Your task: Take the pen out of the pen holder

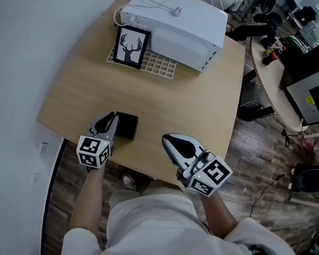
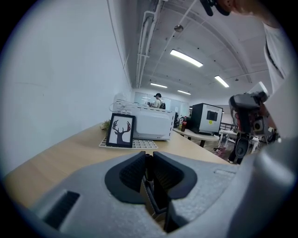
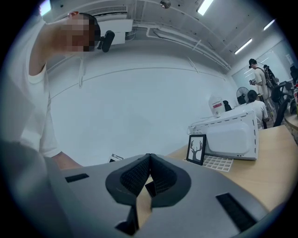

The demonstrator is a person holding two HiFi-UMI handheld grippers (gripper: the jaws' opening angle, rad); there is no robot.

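The black square pen holder (image 1: pixel 128 126) stands near the front left of the wooden table (image 1: pixel 191 103). My left gripper (image 1: pixel 111 120) hovers at the holder's left edge. In the left gripper view its pads (image 2: pixel 135 172) are shut on a thin dark pen (image 2: pixel 147 172), which stands upright between them. The holder's rim (image 2: pixel 157 201) shows just below the jaws. My right gripper (image 1: pixel 176 145) is further right, over the table's front edge. Its jaws are shut with the tips touching and nothing between them (image 3: pixel 149 161).
A white appliance (image 1: pixel 179 22) with a coiled cable on top sits at the back of the table. A framed deer picture (image 1: pixel 131 46) leans in front of it on a white grid mat (image 1: pixel 161 65). A second table (image 1: pixel 275 91) and cluttered desks stand to the right.
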